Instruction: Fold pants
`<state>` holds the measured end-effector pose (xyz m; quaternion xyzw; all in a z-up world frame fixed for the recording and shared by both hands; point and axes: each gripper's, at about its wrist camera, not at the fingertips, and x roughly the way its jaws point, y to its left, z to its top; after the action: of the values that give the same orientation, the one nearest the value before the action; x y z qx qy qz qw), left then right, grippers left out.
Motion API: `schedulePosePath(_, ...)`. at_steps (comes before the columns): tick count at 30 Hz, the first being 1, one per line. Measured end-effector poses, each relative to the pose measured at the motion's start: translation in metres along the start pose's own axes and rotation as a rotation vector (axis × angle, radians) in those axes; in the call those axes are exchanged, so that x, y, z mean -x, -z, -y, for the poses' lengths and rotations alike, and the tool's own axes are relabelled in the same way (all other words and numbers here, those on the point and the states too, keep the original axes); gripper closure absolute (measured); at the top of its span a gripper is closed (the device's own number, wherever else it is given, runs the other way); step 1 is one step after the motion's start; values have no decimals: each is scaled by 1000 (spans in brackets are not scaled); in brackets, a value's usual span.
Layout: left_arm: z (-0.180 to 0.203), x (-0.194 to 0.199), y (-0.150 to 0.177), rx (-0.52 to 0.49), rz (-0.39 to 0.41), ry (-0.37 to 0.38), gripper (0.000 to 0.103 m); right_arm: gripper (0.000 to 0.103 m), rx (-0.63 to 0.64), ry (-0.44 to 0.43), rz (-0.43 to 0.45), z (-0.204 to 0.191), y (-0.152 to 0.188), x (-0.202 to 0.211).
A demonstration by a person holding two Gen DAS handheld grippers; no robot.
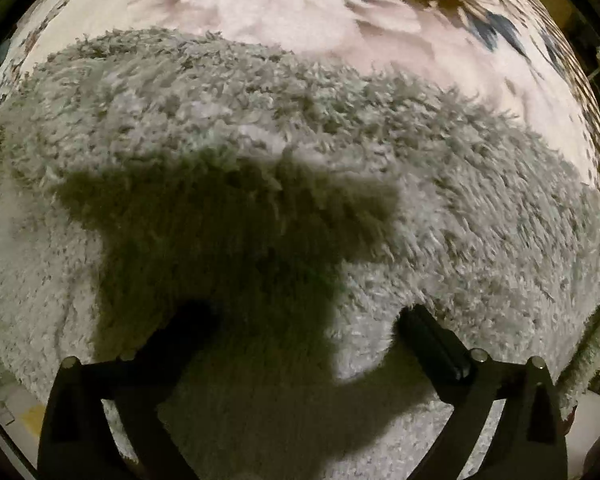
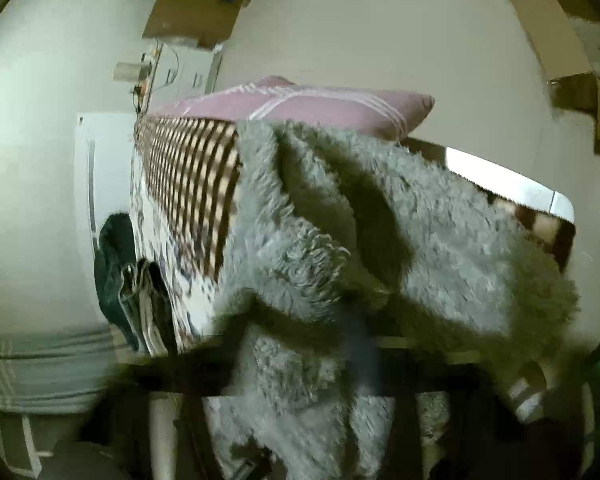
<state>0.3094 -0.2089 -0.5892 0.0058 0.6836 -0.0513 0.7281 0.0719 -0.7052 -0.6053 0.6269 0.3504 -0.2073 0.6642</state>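
Two grippers: my left gripper [image 1: 304, 328] hangs released, jaws wide over the fuzzy grey pants [image 1: 300, 140] on the bed [image 1: 284, 4]. My right gripper's [image 2: 360, 344] jaws are clenched in the pants; the blur hides any grip.

No writing can be read anywhere (both views are blurred in places).

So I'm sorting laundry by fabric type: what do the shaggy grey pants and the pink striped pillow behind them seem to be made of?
The shaggy grey pants look like long-pile plush fleece or faux fur: matte, with loose tufts standing up all over, also seen in the left wrist view. The pink striped pillow looks like smooth woven cloth with a slight sheen and pale stripes; the exact fibre cannot be told.
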Motion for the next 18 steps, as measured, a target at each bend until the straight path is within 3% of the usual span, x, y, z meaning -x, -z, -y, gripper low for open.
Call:
schedulePosePath(4, 1, -2, -11, 3, -4, 9, 1, 92, 42, 100, 50, -6, -2, 43)
schedulePosePath(9, -25, 0, -16, 6, -7, 30, 1, 91, 97, 343, 17, 15, -15, 84)
schedulePosePath(11, -27, 4, -11, 9, -9, 36, 1, 77, 65, 345, 5, 28, -21, 90)
schedulePosePath(12, -29, 5, -12, 12, -9, 43, 1, 57, 40, 327, 18, 33, -23, 96)
schedulePosePath(13, -29, 9, -9, 15, -7, 47, 1, 47, 25, 316, 37, 37, -24, 100)
schedulePosePath(18, -36, 24, -6, 24, -3, 75, 1, 47, 53, 318, 18, 32, -17, 81)
